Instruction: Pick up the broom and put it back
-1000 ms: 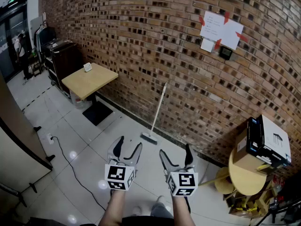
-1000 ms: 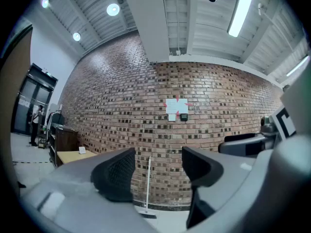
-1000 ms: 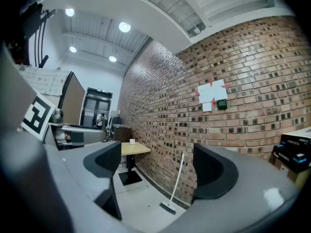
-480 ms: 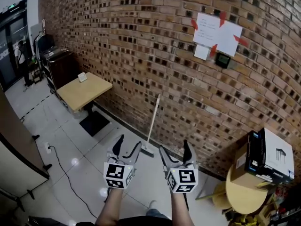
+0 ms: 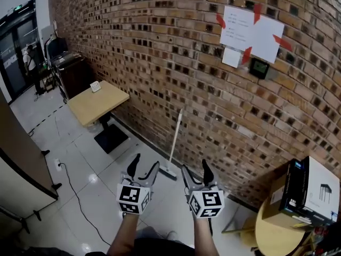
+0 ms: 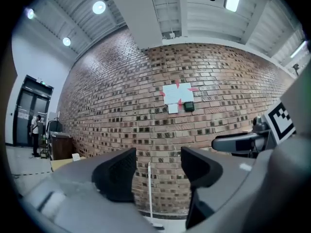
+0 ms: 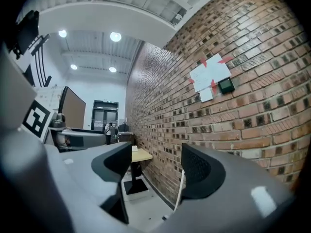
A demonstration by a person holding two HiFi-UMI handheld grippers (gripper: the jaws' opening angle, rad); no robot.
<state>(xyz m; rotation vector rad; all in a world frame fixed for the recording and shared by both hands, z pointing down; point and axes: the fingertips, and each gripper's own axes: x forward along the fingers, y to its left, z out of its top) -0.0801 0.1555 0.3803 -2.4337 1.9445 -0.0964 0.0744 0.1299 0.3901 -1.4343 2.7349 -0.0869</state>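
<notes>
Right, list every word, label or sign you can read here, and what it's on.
No text here can be read.
Papers taped to the brick wall: print too small.
White box: print blurred.
Card on the table: too small.
Sign above the door: blurred.

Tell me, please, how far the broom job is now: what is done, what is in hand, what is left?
Done: nothing yet; the broom leans on the brick wall, untouched. In hand: the left gripper, jaws open, and the right gripper, jaws closing on nothing, face it from a distance. Left: reach the broom, grip it, put it back.
</notes>
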